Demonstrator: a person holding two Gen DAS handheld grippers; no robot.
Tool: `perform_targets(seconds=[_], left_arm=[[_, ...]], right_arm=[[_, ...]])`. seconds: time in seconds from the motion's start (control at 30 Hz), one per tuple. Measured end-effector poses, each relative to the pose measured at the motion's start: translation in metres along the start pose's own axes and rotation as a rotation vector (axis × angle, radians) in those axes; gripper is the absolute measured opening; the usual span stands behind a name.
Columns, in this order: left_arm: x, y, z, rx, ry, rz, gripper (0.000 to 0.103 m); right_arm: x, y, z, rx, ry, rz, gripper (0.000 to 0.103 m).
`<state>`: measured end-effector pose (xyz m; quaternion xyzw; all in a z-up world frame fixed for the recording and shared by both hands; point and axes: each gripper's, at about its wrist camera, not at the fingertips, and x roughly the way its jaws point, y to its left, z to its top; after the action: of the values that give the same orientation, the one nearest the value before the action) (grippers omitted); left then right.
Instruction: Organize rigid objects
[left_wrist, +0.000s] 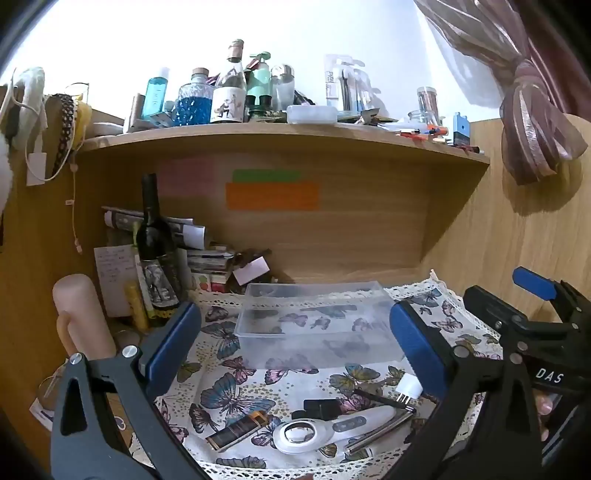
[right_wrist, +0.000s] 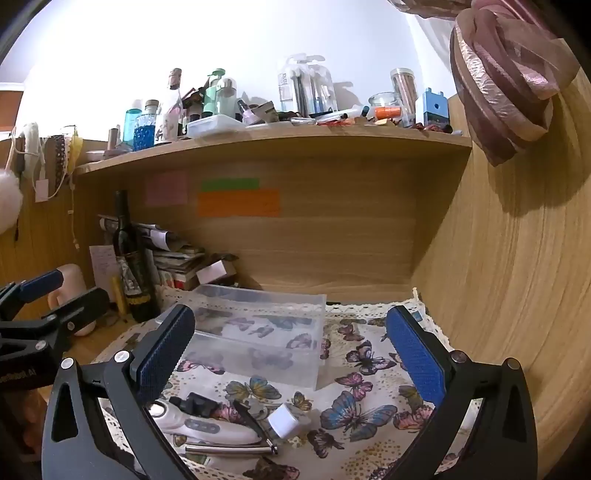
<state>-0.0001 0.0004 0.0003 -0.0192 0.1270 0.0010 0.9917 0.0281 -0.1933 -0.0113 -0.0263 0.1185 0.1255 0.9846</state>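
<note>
Both grippers, left gripper (left_wrist: 293, 345) and right gripper (right_wrist: 290, 354), hovered with fingers spread wide and holding nothing, seemingly poised to begin sorting. Centre frame, the clear rectangular plastic box (left_wrist: 314, 321) sat empty on the butterfly-print cloth (right_wrist: 354, 406); lower down lay the white handheld magnifier (left_wrist: 314, 434) among small loose items.

Your right gripper's left finger (right_wrist: 162, 354) hides the white magnifier's (right_wrist: 195, 424) lens end; shelf clutter (right_wrist: 258, 107) too small to identify.
</note>
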Motion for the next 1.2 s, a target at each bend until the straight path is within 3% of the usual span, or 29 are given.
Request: perform_targets(seconds=[0.3,0.33,1.2], left_arm=[[0.0069,-0.01,0.003,0.018,0.009,0.035,0.103],[0.0032,-0.0034,-0.002,0.003,0.006,-0.001,0.103],[0.0,-0.0034,0.0002,0.013,-0.009,-0.008,0.103]], right_arm=[[0.0018,0.0023,0.0015,-0.009,-0.008,0.011,0.103],[0.0015,0.0028,0.001,-0.014,-0.011,0.014,0.103],[-0.0006,0.0002,0.0023,0.003,-0.018,0.016,0.103]])
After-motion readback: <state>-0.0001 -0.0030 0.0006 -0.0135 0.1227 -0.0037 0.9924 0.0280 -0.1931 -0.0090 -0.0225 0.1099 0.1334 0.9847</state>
